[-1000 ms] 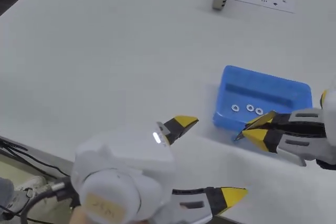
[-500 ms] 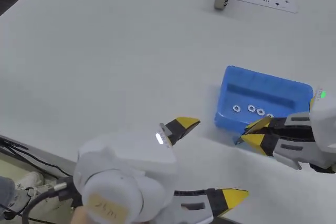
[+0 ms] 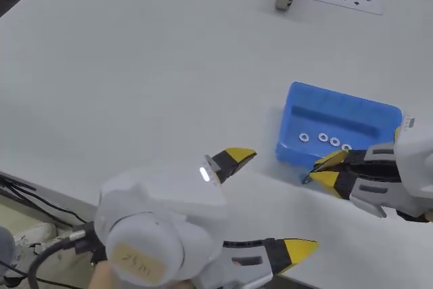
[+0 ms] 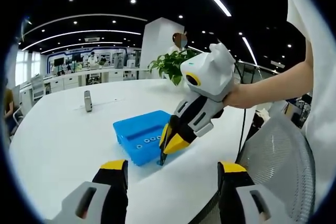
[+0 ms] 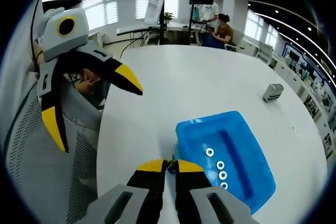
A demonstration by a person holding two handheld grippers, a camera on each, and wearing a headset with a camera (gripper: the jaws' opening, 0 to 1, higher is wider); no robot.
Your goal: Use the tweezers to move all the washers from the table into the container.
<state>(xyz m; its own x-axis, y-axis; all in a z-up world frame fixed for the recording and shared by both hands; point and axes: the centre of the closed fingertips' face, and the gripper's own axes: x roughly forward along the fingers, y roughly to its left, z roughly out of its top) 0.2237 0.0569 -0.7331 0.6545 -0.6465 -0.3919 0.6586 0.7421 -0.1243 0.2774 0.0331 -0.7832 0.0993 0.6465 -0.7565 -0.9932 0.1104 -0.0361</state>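
White table [image 5: 210,82]: 1 blue container [image 5: 247,166], 4 washers [image 5: 220,164] inside, 1 tweezers [image 4: 161,158].

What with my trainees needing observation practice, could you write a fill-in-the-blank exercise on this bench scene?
The blue rectangular plastic tray holds ___ small round metal washers. The left tongs stand ___, jaws wide apart, gripping nothing. The right tongs are ___ on the thin dark tweezers.
Missing words: four; open; shut.
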